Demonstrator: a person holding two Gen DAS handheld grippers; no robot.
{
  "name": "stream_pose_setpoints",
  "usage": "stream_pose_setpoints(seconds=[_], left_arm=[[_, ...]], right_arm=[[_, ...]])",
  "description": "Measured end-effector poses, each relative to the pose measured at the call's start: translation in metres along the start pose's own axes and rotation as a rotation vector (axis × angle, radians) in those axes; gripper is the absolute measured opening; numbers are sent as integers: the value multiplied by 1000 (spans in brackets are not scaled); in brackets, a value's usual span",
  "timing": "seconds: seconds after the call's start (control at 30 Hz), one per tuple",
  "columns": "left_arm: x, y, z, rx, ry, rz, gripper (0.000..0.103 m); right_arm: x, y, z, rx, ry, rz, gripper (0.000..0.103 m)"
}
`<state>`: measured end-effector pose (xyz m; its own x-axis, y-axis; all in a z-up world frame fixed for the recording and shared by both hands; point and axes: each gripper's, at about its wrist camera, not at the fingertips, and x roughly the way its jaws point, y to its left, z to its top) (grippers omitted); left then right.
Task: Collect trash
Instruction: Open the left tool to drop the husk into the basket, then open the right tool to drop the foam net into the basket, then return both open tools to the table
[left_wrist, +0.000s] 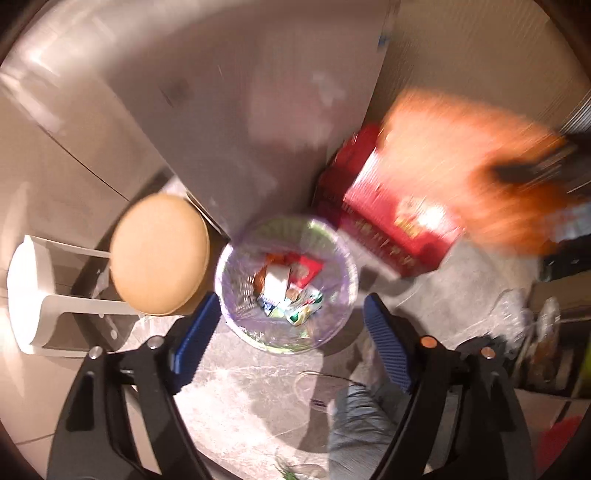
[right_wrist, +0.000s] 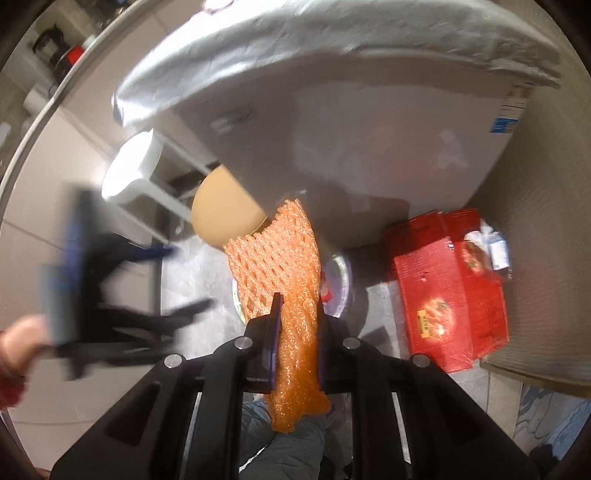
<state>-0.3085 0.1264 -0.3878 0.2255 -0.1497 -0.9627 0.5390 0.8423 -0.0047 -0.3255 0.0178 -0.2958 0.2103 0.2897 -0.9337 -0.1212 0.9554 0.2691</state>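
Stool (left_wrist: 159, 254) at left, beside lined bin (left_wrist: 286, 284) holding wrappers. Left gripper (left_wrist: 290, 341) spread wide above bin, holding nothing. Right gripper (right_wrist: 298, 314) clamped on orange foam net (right_wrist: 284, 254), hanging over bin. Red box (right_wrist: 450, 291) at right.

No legible text found. Red carton (right_wrist: 450, 291): yellow label and gold characters on side, too blurred to read. Grey appliance (right_wrist: 369, 147), behind carton: blue-and-white sticker (right_wrist: 503, 125) at upper right corner, print too small.
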Motion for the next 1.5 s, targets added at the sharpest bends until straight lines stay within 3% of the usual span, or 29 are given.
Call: stream_pose_setpoints(seconds=[0.17,0.4,0.43,0.47,0.53,0.6,0.67,0.77,0.87,1.0,1.13,1.27,1.4,1.5], left_arm=[[-98,-2,4,-5,-127,41,92],[-129,4,14,-78,-205,75,93],[-129,7,15,-93,-213,85,93],[-129,7,16,-105,-224,94,93],[-129,15,17,-149,-246,118,93],[-126,27,20,-188,-229,112,93],[-129,40,28,-213,-205,102,93],[-145,53,43,-223,-218,118,93],[-174,65,65,-239,-249,113,93],[-222,80,96,-258,-323,107,96],[-247,98,129,-306,-334,98,96],[-251,111,158,-329,-341,111,96],[-224,125,195,-342,-321,172,96],[-190,138,221,-369,-312,163,96]], right_arm=[[92,15,0,-61,104,0,16],[268,23,-17,-116,280,-66,17],[287,22,-20,-124,297,-78,28],[306,20,-24,-123,323,-80,49],[328,16,-30,-94,357,-90,67],[327,16,-30,-79,378,-108,70],[300,17,-23,-77,344,-105,77],[227,20,-7,-120,248,-111,80],[126,25,18,-131,120,-114,83],[-27,43,54,-138,-109,-197,101],[-163,60,81,-133,-321,-292,101],[-248,69,103,-114,-478,-347,101],[-286,59,127,-99,-549,-348,101],[-292,45,151,-107,-542,-303,101]])
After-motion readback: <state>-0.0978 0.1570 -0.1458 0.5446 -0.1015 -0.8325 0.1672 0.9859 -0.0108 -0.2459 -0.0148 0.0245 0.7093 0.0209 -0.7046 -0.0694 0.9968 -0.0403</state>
